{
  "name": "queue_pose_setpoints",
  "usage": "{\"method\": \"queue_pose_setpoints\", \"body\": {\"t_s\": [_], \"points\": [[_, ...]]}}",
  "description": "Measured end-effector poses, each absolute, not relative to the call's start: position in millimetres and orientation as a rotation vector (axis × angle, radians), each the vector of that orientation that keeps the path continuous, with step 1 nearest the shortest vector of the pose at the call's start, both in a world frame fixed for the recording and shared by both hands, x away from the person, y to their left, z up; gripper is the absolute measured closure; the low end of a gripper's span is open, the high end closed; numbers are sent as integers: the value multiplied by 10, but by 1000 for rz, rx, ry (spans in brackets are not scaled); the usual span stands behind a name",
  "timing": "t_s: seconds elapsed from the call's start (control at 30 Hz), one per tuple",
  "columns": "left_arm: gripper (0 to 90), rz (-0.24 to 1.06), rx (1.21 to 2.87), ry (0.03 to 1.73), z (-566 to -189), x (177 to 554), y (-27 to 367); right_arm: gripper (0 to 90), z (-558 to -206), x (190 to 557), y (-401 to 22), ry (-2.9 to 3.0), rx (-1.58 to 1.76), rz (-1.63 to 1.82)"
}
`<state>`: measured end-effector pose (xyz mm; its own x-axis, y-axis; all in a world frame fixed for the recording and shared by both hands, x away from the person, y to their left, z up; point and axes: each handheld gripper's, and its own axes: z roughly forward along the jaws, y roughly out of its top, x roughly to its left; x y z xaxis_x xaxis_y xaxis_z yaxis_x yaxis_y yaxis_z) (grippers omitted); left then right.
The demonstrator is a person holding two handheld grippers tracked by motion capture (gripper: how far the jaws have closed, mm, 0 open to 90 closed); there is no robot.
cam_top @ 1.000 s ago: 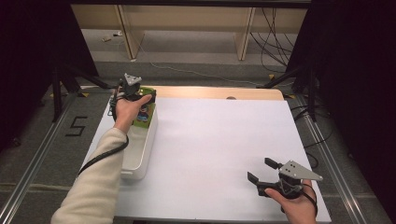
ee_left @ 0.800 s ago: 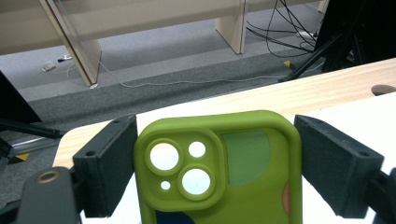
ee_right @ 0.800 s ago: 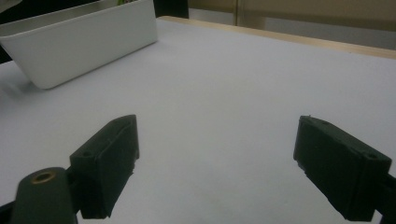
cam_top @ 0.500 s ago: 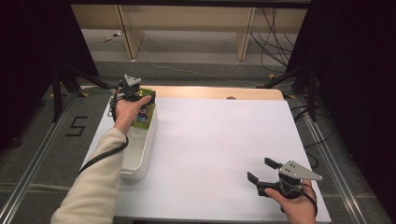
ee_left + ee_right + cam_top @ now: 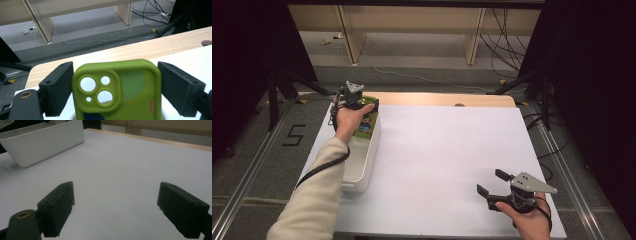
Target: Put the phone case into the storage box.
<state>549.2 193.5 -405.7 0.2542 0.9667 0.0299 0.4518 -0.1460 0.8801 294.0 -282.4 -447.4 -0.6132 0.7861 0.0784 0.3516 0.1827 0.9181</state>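
- My left gripper [image 5: 357,101] sits at the far left corner of the table, over the far end of a white plastic bin [image 5: 362,170].
- Its jaws pinch a green phone case [image 5: 117,90] by its two long edges; in the left gripper view both black pads press against the case's sides.
- The case stands upright between the pads, its back towards the camera, with a raised camera block showing three round cut-outs and a small hole.
- A darker green patch, a bit of orange and a bit of blue mark the case's back.
- From the high view the phone case [image 5: 364,122] hangs over the bin's far end, partly hidden by my left hand [image 5: 347,117]; I cannot tell whether it touches the bin.
- My right gripper [image 5: 492,187] rests near the table's near right corner, well apart from the bin.
- Its jaws are spread wide with nothing between them; under them lies the bare white table cover [image 5: 125,170].
- In the right gripper view the white bin [image 5: 42,141] stands far off at the upper left.
- A strip of pale wooden table edge [image 5: 447,98] runs along the far side.
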Motion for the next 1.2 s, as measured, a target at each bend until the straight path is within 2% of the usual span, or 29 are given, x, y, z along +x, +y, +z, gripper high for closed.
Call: {"method": "queue_pose_setpoints", "body": {"t_s": [1.2], "points": [[158,805,1742,1330,-4110,5504,1939,154,-4472,2940,-2821,2056,1066,1411]]}}
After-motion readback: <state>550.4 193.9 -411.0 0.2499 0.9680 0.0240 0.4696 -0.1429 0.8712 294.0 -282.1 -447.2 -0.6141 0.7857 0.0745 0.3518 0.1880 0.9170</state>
